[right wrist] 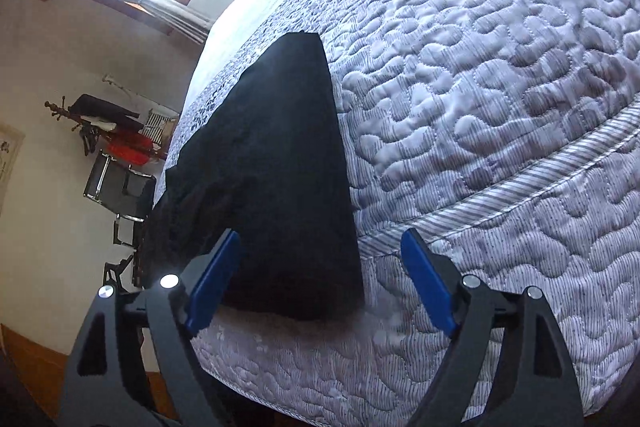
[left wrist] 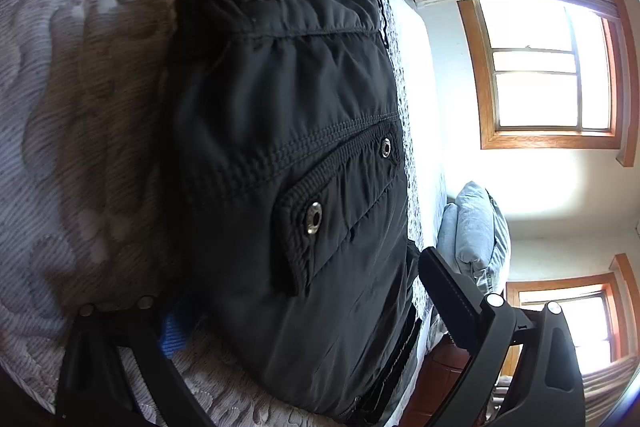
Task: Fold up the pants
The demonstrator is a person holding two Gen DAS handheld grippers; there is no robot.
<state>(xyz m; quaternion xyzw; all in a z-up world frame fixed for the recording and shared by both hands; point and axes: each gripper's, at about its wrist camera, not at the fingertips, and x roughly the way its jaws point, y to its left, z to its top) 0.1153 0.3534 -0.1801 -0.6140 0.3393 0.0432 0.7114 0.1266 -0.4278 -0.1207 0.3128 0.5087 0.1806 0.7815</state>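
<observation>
Pants (left wrist: 288,163), one black pair, lie folded on the quilted grey bedspread (left wrist: 92,75), close to the bed's edge. Two metal eyelets (left wrist: 314,219) show on a ribbed pocket flap. Two windows (left wrist: 548,75) with wooden frames stand in the wall beyond, and one pale blue folded bundle (left wrist: 476,227) sits past the bed edge. Left gripper (left wrist: 296,291) has its fingers spread apart, straddling the near end of the pants without pinching. Right gripper (right wrist: 320,267) also has its two blue pads (right wrist: 428,279) wide apart, the pants' near edge between them, untouched. One chair (right wrist: 120,187) stands by the wall.
</observation>
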